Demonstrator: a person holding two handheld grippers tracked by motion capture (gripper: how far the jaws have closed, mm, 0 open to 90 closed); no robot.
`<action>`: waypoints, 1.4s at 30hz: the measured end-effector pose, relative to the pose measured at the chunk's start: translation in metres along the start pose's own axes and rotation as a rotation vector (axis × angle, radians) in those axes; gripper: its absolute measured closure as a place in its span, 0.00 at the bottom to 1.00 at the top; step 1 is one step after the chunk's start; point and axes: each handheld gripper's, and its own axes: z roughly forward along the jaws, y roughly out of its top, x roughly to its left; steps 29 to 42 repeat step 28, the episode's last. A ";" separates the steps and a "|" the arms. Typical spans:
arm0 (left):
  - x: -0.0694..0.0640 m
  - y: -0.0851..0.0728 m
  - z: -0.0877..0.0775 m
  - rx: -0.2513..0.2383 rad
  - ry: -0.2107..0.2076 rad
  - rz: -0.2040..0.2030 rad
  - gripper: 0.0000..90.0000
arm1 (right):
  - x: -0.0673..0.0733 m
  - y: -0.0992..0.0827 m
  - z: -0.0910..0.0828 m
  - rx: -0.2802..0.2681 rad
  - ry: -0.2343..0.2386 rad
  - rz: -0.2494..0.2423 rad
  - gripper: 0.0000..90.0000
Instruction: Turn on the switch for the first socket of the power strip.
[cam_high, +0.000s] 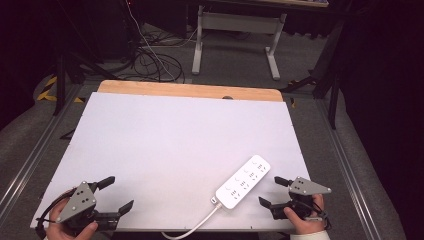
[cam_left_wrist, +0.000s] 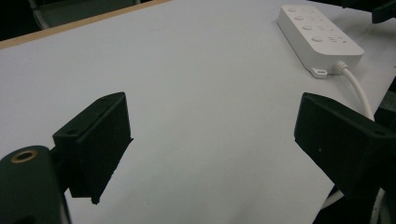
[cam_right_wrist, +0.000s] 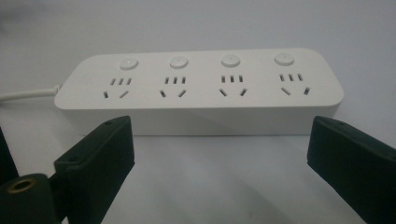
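A white power strip (cam_high: 243, 181) with several sockets and round buttons lies flat on the white table top (cam_high: 170, 140), near its front right, with its white cord (cam_high: 192, 226) running off the front edge. My right gripper (cam_high: 271, 191) stands open just right of the strip, its jaws facing the strip's long side (cam_right_wrist: 201, 93), nothing between them. Near the front left corner my left gripper (cam_high: 116, 195) is open and empty over bare table; in its view the strip (cam_left_wrist: 317, 35) lies far off at the upper right.
The table top has a wooden strip (cam_high: 190, 91) along its far edge. Beyond it on the grey floor stand a white desk frame (cam_high: 237, 35) and loose cables (cam_high: 150, 60). Metal rails (cam_high: 30, 160) run along both sides of the table.
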 end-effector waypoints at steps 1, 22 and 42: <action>0.001 0.000 0.000 -0.002 -0.002 0.000 0.13 | 0.000 -0.002 0.000 0.004 -0.001 0.009 0.09; 0.001 -0.001 0.001 0.001 0.031 0.015 0.14 | 0.001 0.002 -0.005 0.001 -0.011 0.005 0.13; 0.002 -0.002 0.001 0.007 0.030 0.029 0.14 | 0.003 0.003 -0.006 0.028 -0.042 -0.026 0.13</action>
